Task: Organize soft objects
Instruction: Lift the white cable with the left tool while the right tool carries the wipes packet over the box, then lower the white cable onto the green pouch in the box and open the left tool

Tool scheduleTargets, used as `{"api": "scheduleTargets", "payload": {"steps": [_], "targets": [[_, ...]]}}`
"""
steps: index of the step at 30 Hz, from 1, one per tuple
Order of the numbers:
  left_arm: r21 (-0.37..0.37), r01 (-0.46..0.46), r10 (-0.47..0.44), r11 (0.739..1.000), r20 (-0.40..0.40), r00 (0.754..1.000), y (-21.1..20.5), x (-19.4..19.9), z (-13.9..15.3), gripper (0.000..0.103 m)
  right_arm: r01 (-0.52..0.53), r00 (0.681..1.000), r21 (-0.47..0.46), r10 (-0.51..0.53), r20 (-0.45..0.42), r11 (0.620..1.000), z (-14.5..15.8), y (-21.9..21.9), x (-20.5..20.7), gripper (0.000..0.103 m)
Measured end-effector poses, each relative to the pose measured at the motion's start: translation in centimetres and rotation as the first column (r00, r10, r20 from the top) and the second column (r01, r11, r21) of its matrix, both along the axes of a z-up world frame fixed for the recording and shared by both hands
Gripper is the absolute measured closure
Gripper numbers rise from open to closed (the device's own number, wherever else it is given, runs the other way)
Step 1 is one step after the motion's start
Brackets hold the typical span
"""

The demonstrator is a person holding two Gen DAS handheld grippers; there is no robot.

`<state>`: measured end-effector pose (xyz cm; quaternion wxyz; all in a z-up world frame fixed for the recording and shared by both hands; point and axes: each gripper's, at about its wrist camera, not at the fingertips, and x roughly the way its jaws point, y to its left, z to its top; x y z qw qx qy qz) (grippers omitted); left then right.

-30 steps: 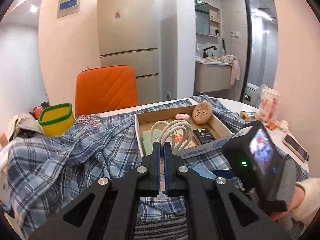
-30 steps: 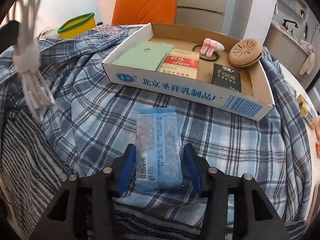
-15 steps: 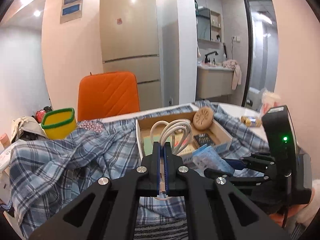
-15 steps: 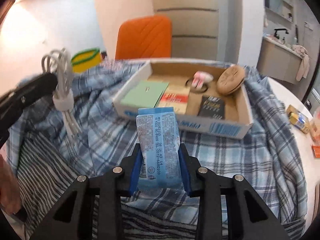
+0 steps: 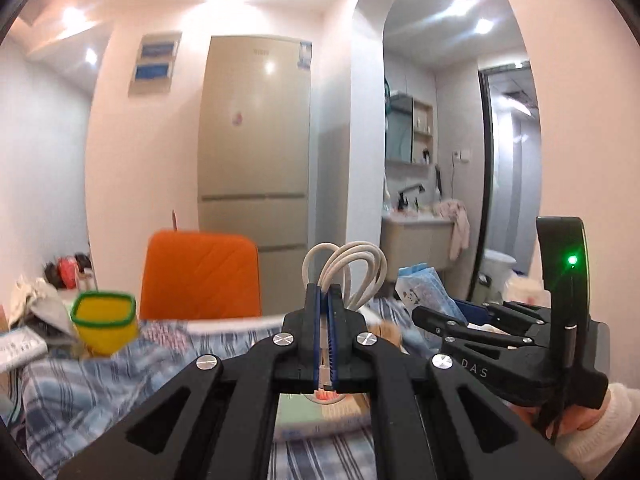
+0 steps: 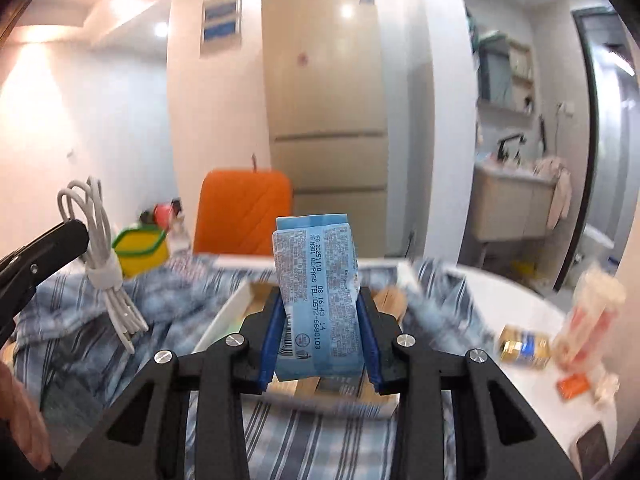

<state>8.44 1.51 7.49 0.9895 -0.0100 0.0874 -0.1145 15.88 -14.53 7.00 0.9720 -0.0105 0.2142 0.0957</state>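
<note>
My left gripper (image 5: pixel 329 300) is shut on a coiled white cable (image 5: pixel 352 264) and holds it up above the table; the cable also shows in the right wrist view (image 6: pixel 106 268). My right gripper (image 6: pixel 318 312) is shut on a blue tissue pack (image 6: pixel 318 288), held upright above the cardboard box (image 6: pixel 224 320). The pack (image 5: pixel 424 288) and the right gripper (image 5: pixel 440 316) show to the right in the left wrist view. The box lies on the blue plaid cloth (image 6: pixel 80 340).
An orange chair (image 5: pixel 200 276) stands behind the table, with a yellow green-rimmed tub (image 5: pixel 106 322) at its left. Small packets (image 6: pixel 524 346) and a cup (image 6: pixel 592 316) lie on the white table (image 6: pixel 520 392) to the right. A fridge (image 5: pixel 256 160) stands behind.
My right gripper closed on the tissue pack and lifted it off the cloth to over the box. Both grippers rose and tilted up, the left still holding the cable.
</note>
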Motion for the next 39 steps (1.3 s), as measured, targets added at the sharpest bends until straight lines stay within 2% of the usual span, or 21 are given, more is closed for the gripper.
{"api": "scheduleTargets", "payload": {"steps": [2, 5, 8, 11, 15, 20, 24, 28, 33, 39], "targets": [[-0.003, -0.004, 0.004, 1.0, 0.028, 1.0, -0.3, 0.9, 0.1, 0.101, 0.029, 0.999, -0.043, -0.027, 0.04, 0.999, 0.2, 0.4, 0.3, 0.066], [0.003, -0.019, 0.019, 1.0, 0.071, 0.997, -0.7, 2.0, -0.5, 0.101, 0.04, 0.998, 0.013, -0.04, 0.044, 0.999, -0.5, -0.1, 0.8, 0.066], [0.0, -0.074, 0.074, 0.997, 0.089, 0.993, -0.3, 3.4, -2.0, 0.101, 0.056, 0.998, 0.041, -0.056, 0.007, 0.998, -3.0, -0.7, 2.0, 0.066], [-0.027, -0.083, 0.084, 0.996, 0.046, 0.995, 0.5, 4.8, -4.0, 0.101, 0.079, 0.996, -0.025, -0.08, -0.027, 0.997, -5.6, -0.8, 3.2, 0.066], [-0.018, -0.082, 0.081, 0.996, -0.05, 0.995, 0.7, 7.0, -6.3, 0.101, 0.062, 0.992, -0.066, -0.069, -0.105, 0.996, -7.9, -0.8, 4.8, 0.066], [-0.036, -0.066, 0.057, 0.997, -0.206, 0.977, 1.0, 9.8, -8.8, 0.101, 0.041, 0.987, -0.074, -0.052, -0.15, 0.996, -9.0, -0.6, 5.4, 0.066], [-0.084, -0.053, 0.028, 0.995, -0.269, 0.963, 1.6, 10.6, -9.6, 0.101, 0.043, 0.982, -0.074, -0.056, -0.183, 0.996, -9.6, -0.7, 5.7, 0.066], [-0.082, -0.058, 0.031, 0.995, -0.297, 0.954, 1.2, 11.0, -10.0, 0.101, 0.049, 0.973, -0.077, -0.065, -0.22, 0.996, -10.2, -0.8, 6.3, 0.066], [-0.062, -0.095, 0.069, 0.994, -0.335, 0.94, 1.1, 11.7, -10.4, 0.101, 0.052, 0.971, -0.068, -0.067, -0.228, 0.996, -10.3, -1.0, 6.4, 0.066], [-0.06, -0.094, 0.065, 0.994, -0.373, 0.926, 1.3, 12.3, -10.8, 0.101, 0.046, 0.97, -0.071, -0.061, -0.236, 0.996, -10.4, -0.9, 6.5, 0.066]]}}
